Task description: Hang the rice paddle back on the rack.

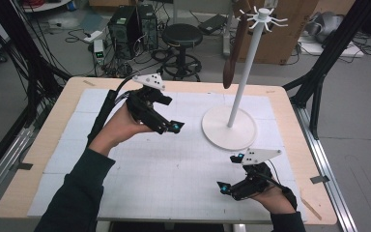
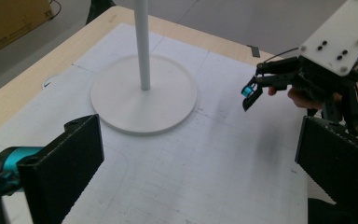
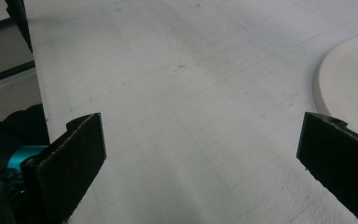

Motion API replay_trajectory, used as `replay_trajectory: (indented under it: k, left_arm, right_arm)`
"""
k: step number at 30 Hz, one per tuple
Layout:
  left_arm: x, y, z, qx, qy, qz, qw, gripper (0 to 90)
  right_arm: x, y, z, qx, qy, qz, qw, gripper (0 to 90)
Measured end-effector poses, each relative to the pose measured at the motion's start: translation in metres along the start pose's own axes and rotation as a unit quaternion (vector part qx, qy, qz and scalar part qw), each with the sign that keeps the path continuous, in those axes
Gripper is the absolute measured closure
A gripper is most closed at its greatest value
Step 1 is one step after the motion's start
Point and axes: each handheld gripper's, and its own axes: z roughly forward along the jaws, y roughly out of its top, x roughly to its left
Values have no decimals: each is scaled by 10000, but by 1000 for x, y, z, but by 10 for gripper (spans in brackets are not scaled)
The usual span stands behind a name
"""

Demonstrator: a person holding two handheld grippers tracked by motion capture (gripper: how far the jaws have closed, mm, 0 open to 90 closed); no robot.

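Note:
A white stand with a round base (image 1: 228, 129) and a thin pole (image 1: 244, 77) rises right of the table's middle. Its top is a ring of hooks (image 1: 264, 17). A long brown object (image 1: 233, 58) hangs from one hook; I cannot tell what it is. My left gripper (image 1: 172, 114) hovers open to the left of the base, with nothing between its jaws. My right gripper (image 1: 229, 172) is open and empty near the front right edge, in front of the base. The left gripper view shows the base (image 2: 163, 109), the pole (image 2: 142, 42) and the right gripper (image 2: 251, 94).
A white gridded mat (image 1: 174, 164) covers the wooden table (image 1: 43, 145). Behind the table stand a black stool (image 1: 181, 36), computer towers (image 1: 125, 29), cardboard boxes (image 1: 290, 38) and loose cables. Black frame posts (image 1: 319, 82) rise at both sides.

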Motion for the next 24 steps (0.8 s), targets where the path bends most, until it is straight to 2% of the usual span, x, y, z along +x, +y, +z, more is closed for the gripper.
replay_trajectory:
  k: [7,20,24]
  left_arm:
    - [-10,-25,-8,47,56,90,9999,16]
    - [-15,-74,-19,-47,157,-90,9998,17]
    - [-19,-86,-23,-45,137,-1,9999,17]
  right_arm:
    - [0,1,-1,-30,-37,-21,10000,1]
    - [-1,2,-1,-5,-41,-45,10000,1]
    - [-1,2,0,10,-50,-29,10000,1]
